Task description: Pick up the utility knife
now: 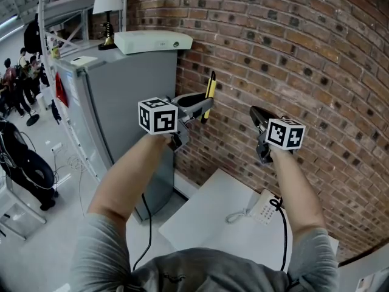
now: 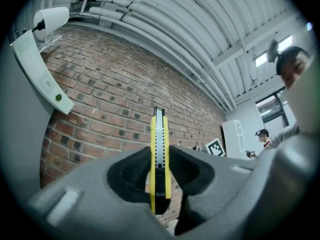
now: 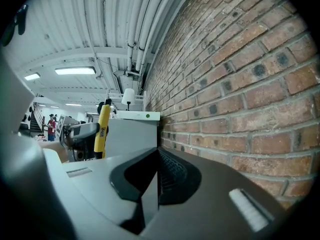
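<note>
The yellow utility knife (image 1: 209,95) stands upright in front of the brick wall, with my left gripper (image 1: 202,106) shut on its lower part. In the left gripper view the knife (image 2: 159,149) is pinched between the two dark pads, its black tip pointing up. My right gripper (image 1: 255,114) hovers to the right of it at about the same height, apart from the knife, with its jaws together and nothing between them. The right gripper view shows its own pads (image 3: 167,171) closed, and the knife (image 3: 102,129) held in the left gripper (image 3: 82,131) off to the left.
The brick wall (image 1: 292,59) is close ahead. A grey cabinet (image 1: 121,102) stands at the left with a white box (image 1: 152,41) and a lamp (image 1: 108,5) on top. Below lies a white table (image 1: 206,218) with a corded phone (image 1: 261,207). People stand far left.
</note>
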Available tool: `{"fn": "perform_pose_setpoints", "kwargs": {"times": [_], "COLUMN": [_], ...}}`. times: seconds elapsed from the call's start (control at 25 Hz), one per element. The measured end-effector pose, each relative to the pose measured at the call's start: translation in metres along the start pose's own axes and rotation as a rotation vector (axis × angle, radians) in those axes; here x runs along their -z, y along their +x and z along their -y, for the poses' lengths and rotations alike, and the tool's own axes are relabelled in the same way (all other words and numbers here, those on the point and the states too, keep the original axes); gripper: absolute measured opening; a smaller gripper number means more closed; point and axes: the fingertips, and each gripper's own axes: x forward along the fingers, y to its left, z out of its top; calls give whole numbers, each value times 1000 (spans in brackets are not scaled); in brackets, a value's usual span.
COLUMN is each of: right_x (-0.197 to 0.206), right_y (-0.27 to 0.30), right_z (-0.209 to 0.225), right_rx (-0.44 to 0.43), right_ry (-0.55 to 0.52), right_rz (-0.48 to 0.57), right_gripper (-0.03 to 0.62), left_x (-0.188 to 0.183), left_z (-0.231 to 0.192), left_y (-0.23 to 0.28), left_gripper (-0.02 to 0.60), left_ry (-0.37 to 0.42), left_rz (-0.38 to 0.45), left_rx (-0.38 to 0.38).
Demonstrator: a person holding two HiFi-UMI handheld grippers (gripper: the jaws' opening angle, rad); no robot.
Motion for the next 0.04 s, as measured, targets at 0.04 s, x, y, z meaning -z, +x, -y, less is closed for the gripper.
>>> {"fn": "perform_pose_setpoints", "kwargs": {"times": [0.04], "right_x": [-1], "right_y": [0], "right_z": [0], "right_rx": [-1], "right_ry": [-1], "right_rz": [1], "right_gripper": [8], "left_x": [0], "left_z": [0], "left_y": [0], "left_gripper": [115], "left_ry": [0], "left_rz": [0], "left_rx": [0]}}
